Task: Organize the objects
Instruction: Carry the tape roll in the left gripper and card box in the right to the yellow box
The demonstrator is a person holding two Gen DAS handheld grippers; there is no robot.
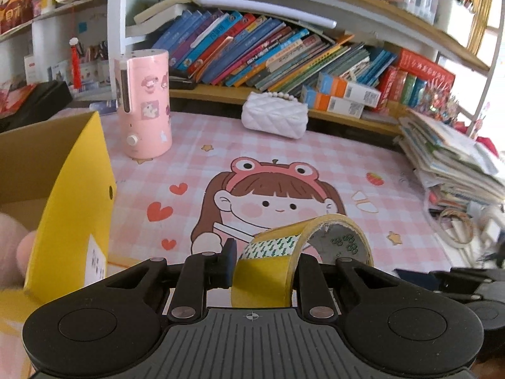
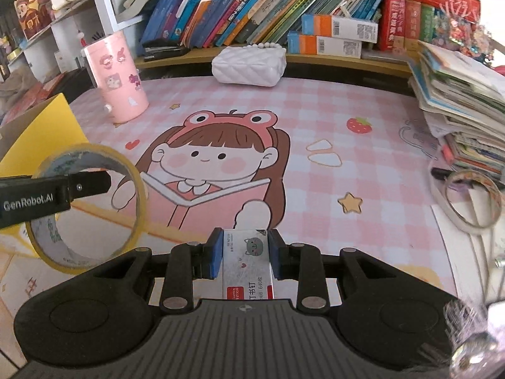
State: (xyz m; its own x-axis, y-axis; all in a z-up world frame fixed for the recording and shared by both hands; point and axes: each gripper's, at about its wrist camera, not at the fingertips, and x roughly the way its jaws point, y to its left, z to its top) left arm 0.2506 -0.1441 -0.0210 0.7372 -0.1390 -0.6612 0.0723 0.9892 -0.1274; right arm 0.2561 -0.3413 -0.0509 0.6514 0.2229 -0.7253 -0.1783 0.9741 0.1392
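My left gripper [image 1: 263, 260] is shut on the wall of a yellow tape roll [image 1: 284, 252], one finger outside and one inside the ring, held above the pink cartoon desk mat [image 1: 315, 158]. In the right wrist view that same tape roll [image 2: 135, 186] hangs at the left with a black finger [image 2: 91, 183] through it. My right gripper [image 2: 244, 252] is shut on a small white staple box [image 2: 247, 259] with a cat drawing and a red label. An open yellow cardboard box [image 1: 75, 208] stands at the left, its flap [image 2: 47, 126] showing beyond the tape.
A pink cylindrical humidifier [image 1: 145, 104] and a white quilted purse [image 1: 274, 118] stand at the back of the mat. A leaning stack of books [image 2: 457, 101] fills the right side, with thin tape rings [image 2: 470, 202] below it. Bookshelves [image 1: 268, 53] line the back.
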